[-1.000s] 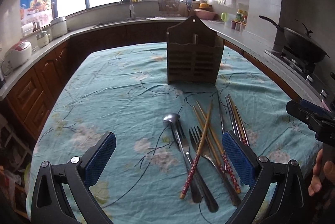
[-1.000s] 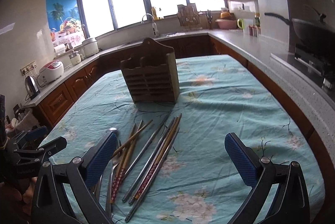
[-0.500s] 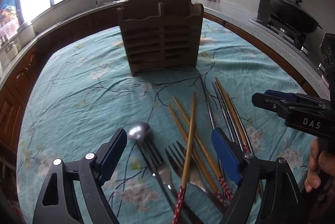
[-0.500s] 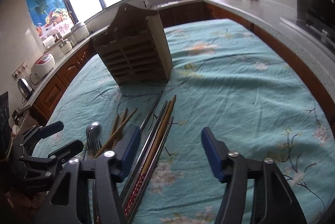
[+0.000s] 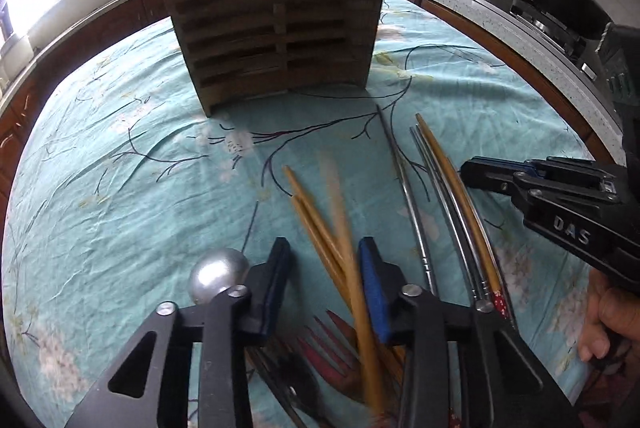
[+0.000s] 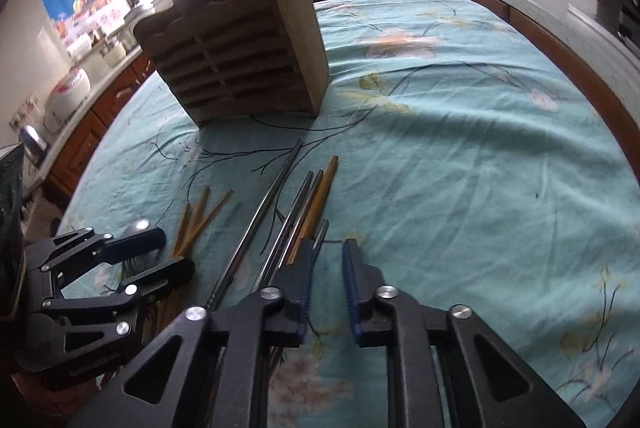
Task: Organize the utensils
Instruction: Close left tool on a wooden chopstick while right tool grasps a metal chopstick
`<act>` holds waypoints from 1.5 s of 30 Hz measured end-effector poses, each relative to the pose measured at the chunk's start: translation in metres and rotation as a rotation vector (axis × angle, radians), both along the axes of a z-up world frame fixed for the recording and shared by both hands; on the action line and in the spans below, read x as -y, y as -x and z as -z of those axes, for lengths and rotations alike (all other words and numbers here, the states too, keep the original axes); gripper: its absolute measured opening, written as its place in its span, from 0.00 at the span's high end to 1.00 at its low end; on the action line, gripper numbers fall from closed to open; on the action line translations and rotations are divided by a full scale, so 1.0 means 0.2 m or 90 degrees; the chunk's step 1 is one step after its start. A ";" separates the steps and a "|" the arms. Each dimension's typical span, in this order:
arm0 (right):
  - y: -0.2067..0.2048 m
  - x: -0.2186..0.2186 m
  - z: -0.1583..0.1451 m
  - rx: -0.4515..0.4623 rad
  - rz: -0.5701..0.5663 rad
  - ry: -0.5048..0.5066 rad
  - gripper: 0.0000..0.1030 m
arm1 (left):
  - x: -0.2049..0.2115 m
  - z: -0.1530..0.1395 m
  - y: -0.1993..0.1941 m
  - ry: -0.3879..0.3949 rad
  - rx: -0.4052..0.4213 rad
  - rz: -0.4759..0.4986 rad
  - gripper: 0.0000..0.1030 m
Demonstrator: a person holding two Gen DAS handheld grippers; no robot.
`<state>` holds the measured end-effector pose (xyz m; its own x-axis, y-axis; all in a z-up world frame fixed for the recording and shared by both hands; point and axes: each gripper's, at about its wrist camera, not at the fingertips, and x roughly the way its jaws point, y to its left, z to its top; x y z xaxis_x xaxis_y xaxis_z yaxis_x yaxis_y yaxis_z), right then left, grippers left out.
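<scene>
Both grippers lowered onto chopsticks (image 5: 352, 268), jaws closing, right gripper (image 5: 476, 176) marked "DAS"

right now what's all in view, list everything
utensil holder: one, brown wood, upright behind the utensils
tablecloth: one, teal floral, under everything
wooden chopsticks: several, tan, loose before holder
metal chopsticks: several, silver, right of those
spoon: one, silver, left of wooden chopsticks
fork: one, metal, under wooden chopsticks
wok: one, dark, far right
left hand-held gripper: black, just been closing, wooden chopsticks between
right hand-held gripper: black, just been closing, nothing between
hand: one, holding right hand-held gripper
</scene>
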<state>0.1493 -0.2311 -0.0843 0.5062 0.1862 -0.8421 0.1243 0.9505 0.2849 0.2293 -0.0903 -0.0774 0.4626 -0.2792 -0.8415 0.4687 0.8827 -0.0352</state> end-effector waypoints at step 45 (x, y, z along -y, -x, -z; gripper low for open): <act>-0.08 -0.04 -0.01 -0.015 -0.051 -0.022 0.95 | -0.25 -0.03 -0.17 0.127 -0.068 -0.049 0.88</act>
<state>0.1652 -0.2234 -0.0829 0.4690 0.2539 -0.8459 0.0551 0.9475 0.3150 0.2639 -0.0393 -0.0705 0.3998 -0.4117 -0.8190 0.3844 0.8864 -0.2579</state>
